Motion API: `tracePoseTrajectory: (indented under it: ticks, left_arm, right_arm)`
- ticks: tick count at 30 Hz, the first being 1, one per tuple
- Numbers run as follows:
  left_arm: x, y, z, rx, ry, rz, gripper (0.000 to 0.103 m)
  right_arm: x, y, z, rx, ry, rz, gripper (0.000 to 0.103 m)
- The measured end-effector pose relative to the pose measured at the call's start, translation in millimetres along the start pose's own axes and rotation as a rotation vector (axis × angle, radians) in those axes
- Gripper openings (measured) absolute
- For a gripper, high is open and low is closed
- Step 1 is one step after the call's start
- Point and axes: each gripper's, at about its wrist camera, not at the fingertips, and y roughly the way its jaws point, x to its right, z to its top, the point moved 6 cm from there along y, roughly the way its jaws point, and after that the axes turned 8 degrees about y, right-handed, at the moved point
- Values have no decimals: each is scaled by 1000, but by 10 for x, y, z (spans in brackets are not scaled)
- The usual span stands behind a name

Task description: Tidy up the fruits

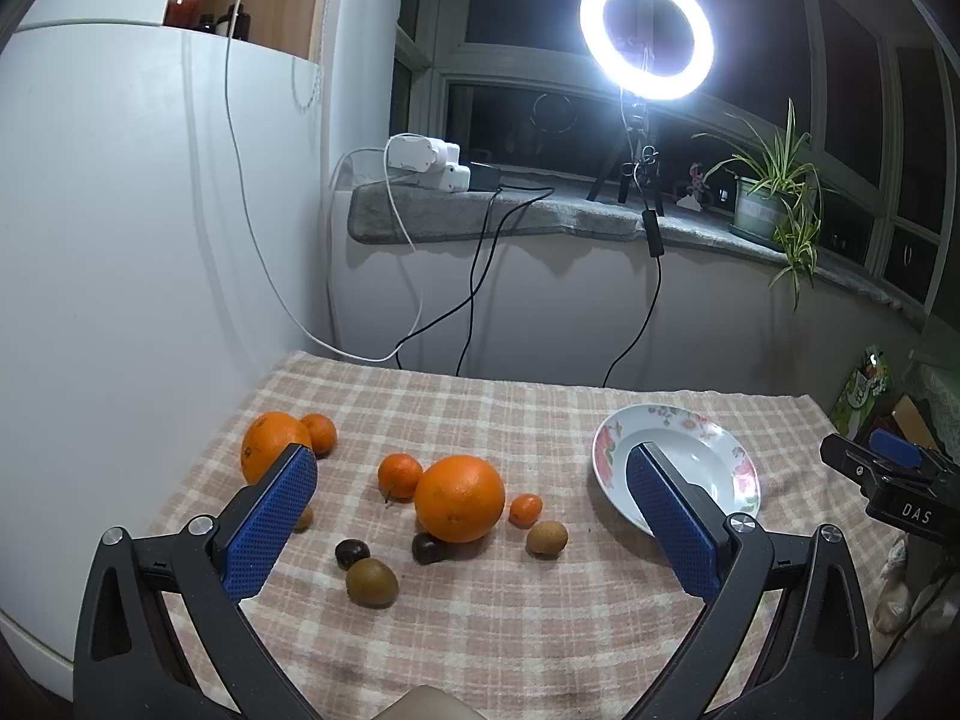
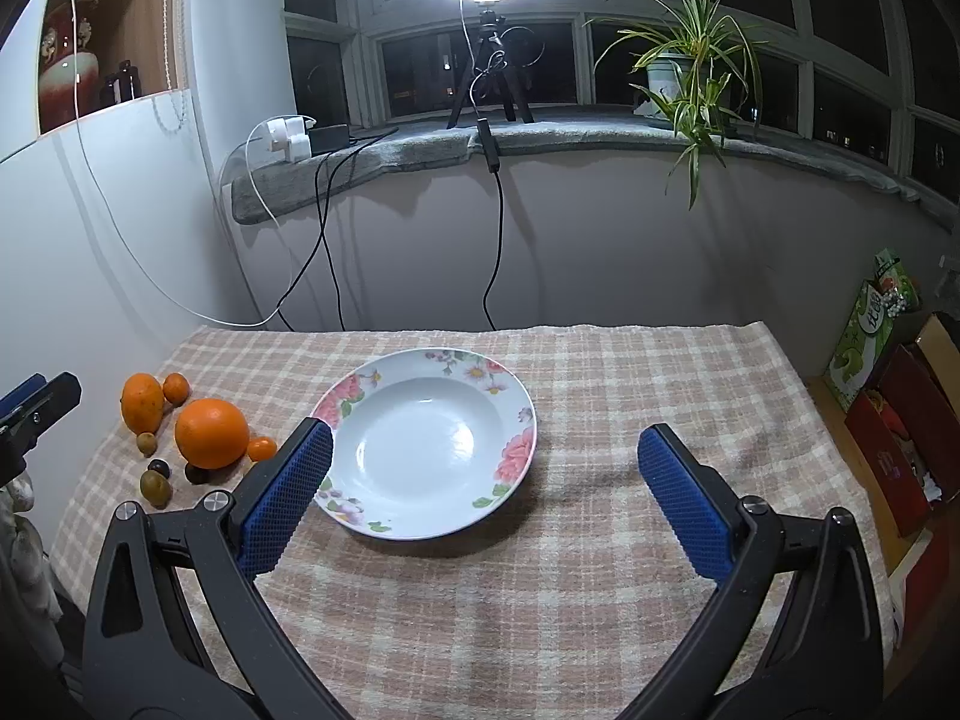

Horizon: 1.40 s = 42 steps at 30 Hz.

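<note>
Loose fruit lies on the checked cloth [image 1: 480, 618] at the left: a big orange [image 1: 459, 498], a second big orange [image 1: 270, 443] partly behind my left finger, small tangerines [image 1: 399, 476], a tiny kumquat [image 1: 525, 509], kiwis [image 1: 371, 582] and dark chestnut-like fruits [image 1: 351, 552]. The empty floral plate [image 2: 429, 441] sits mid-table. My left gripper [image 1: 471, 468] hangs open above the fruit, holding nothing. My right gripper [image 2: 485, 441] is open over the plate's near side, also empty. The same big orange [image 2: 211, 432] shows at the left of the right wrist view.
A ring light [image 1: 647, 33] on a tripod, a power strip [image 1: 423, 162] with dangling cables and a potted plant [image 2: 690, 69] stand on the windowsill behind the table. Boxes and a green packet [image 2: 873, 336] sit off the table's right edge. A white wall borders the left.
</note>
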Motion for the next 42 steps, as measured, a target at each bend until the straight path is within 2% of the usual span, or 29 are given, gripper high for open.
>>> tracePoseTrajectory:
  ticks: [31,42]
  left_arm:
    - [24,38,-25,-2,-3,0,102]
    - [-56,78,-58,-7,-18,-6,102]
  right_arm:
    - [-88,81,-25,-12,-13,11,103]
    - [-176,151,-44,-28,-24,41,103]
